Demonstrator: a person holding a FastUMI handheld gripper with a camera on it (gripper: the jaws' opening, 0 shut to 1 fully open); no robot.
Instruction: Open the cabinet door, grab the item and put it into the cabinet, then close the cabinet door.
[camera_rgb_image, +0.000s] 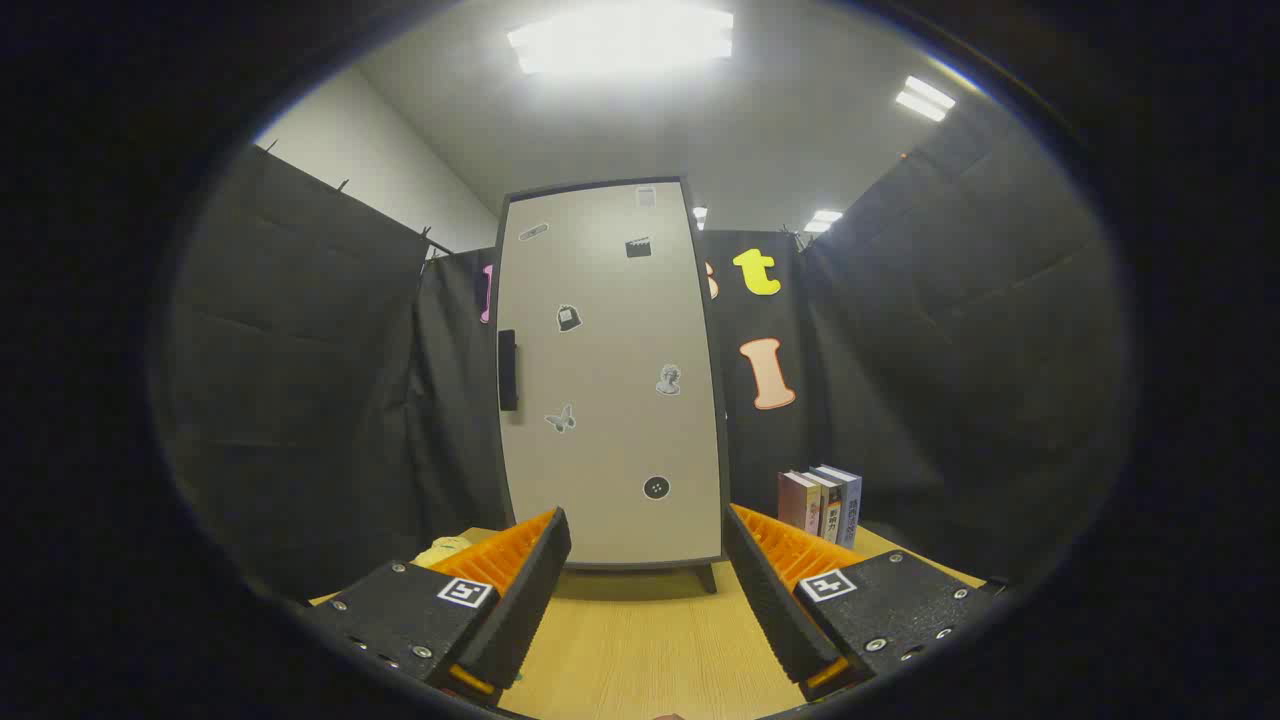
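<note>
A tall grey cabinet (610, 380) stands upright on the wooden table (650, 650), straight ahead beyond my fingers. Its door is shut and carries several small stickers. A dark vertical handle (508, 370) sits on the door's left edge, about halfway up. My gripper (648, 545) is open, its two fingers spread wide with nothing between them, pointing at the cabinet's lower part a short way off. A pale yellow item (445, 549) lies on the table to the left of the cabinet, partly hidden behind my left finger.
Three books (822, 503) stand upright on the table to the right of the cabinet, just beyond my right finger. Black cloth walls close the booth on the left, back and right. The cabinet rests on short dark feet (706, 577).
</note>
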